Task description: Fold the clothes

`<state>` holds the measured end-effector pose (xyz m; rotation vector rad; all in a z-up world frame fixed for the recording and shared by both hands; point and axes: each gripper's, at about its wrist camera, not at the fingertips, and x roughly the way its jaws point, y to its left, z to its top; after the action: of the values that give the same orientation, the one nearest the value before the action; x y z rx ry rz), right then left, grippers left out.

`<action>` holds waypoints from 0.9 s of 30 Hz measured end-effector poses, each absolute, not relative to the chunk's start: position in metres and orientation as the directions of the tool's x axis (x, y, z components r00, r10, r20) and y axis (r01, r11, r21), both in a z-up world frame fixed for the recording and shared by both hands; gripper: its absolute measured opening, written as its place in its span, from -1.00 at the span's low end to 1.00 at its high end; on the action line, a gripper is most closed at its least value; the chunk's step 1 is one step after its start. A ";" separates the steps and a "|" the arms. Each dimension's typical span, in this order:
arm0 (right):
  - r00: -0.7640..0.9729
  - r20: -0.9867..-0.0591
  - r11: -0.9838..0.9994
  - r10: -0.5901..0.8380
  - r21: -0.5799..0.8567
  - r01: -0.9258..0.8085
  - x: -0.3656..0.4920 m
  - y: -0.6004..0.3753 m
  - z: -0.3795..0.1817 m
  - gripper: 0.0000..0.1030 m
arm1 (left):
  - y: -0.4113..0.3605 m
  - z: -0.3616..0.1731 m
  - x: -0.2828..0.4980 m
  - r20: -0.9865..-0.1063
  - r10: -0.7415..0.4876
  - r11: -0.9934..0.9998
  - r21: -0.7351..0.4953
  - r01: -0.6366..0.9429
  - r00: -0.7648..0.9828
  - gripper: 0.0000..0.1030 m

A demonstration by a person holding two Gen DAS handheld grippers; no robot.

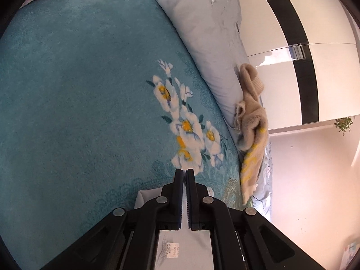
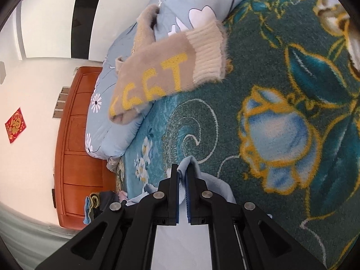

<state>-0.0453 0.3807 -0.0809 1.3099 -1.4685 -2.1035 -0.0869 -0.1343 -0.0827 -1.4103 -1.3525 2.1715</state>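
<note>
My left gripper (image 1: 184, 171) is shut on a pale white-blue garment (image 1: 186, 245) with a printed label, held above the teal flowered blanket (image 1: 78, 101). My right gripper (image 2: 183, 168) is shut on the same kind of light blue cloth (image 2: 216, 186), which bunches around its fingers and hangs under them. A beige fuzzy sweater with yellow lettering (image 2: 157, 76) lies across a pale blue floral pillow (image 2: 112, 121); it also shows in the left wrist view (image 1: 252, 121), at the blanket's right edge.
The pale blue pillow (image 1: 209, 45) runs along the blanket's far edge. A white and black wardrobe (image 1: 292, 33) stands behind it. An orange wooden cabinet (image 2: 76, 146) stands by the bed. More clothes (image 2: 99, 202) are heaped at the bed's end.
</note>
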 end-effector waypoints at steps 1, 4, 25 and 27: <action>-0.560 -0.525 -0.455 -0.641 0.848 -0.274 -0.046 0.382 -0.082 -0.90 | -0.135 -0.082 -0.086 -0.600 0.607 -0.548 -0.791 0.272 -0.521 -0.92; -0.555 -0.543 -0.459 -0.630 0.837 -0.297 -0.048 0.384 -0.086 -0.90 | -0.137 -0.082 -0.086 -0.599 0.605 -0.542 -0.792 0.279 -0.525 -0.91; -0.571 -0.589 -0.597 -0.572 0.776 -0.202 0.078 0.414 -0.063 -0.29 | -0.054 -0.036 0.029 -0.676 0.578 -0.750 -0.660 0.028 -0.457 -0.10; -0.552 -0.592 -0.592 -0.587 0.779 -0.206 0.092 0.410 -0.069 -0.19 | -0.022 -0.036 0.041 -0.704 0.558 -0.796 -0.604 -0.043 -0.440 -0.10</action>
<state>0.0923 0.4098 -0.0694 1.3318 -1.2661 -2.2339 0.0408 -0.0219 -0.0361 -1.3960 -0.7326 2.2745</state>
